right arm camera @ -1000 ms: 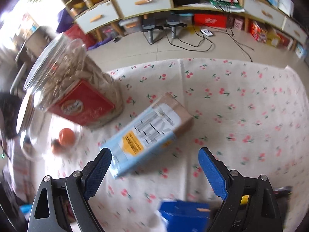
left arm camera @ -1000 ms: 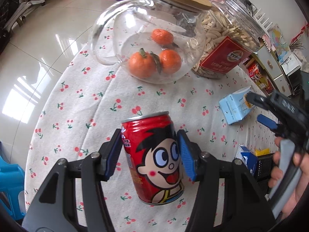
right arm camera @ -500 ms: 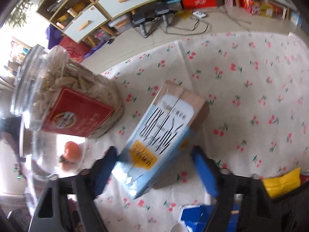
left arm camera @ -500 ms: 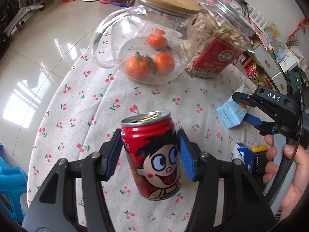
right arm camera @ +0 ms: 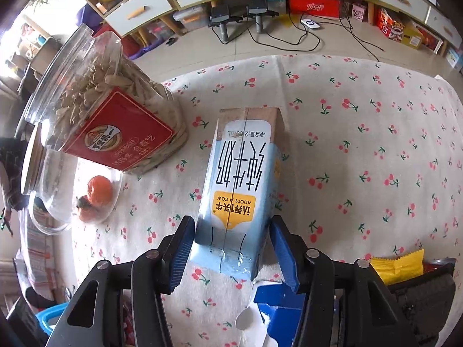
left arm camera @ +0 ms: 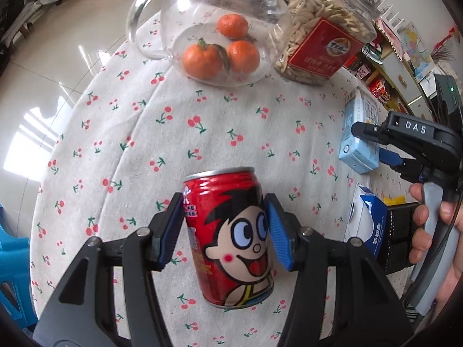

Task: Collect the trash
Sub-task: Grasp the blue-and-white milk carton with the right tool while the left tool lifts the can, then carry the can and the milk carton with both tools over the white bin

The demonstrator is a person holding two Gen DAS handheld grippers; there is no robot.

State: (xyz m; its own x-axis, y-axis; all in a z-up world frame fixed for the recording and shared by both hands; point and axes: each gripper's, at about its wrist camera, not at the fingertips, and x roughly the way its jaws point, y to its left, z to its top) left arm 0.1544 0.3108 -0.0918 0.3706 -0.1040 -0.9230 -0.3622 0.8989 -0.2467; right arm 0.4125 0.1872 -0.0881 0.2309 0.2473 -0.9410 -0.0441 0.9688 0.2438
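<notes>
Milk carton: the pale blue paper milk carton (right arm camera: 235,196) lies flat on the cherry-print tablecloth (right arm camera: 361,133), its near end now between your right gripper (right arm camera: 231,250) pads.
Right gripper: its jaws have just been closing from wide apart; the blue pads (right arm camera: 182,248) sit against the carton's sides, so I read it as grasping the carton, only lightly.
Red can: the red drink can with a cartoon face (left arm camera: 231,237) is clenched in your left gripper (left arm camera: 225,231), upright with a slight tilt; its base looks raised off the cloth.
What changed: a second ago the carton lay askew ahead of open jaws; now it is lined up and pinched.
Meaning: both hands carry a piece of trash, so, in my judgement, lifting and dropping off come next.
Beyond: the glass jar of seeds with a red label (right arm camera: 110,115) and the clear glass teapot holding tangerines (left arm camera: 220,29) stand well apart from either grip; a blue-and-white tissue pack (left arm camera: 370,222) sits near your right hand (left arm camera: 434,231).
</notes>
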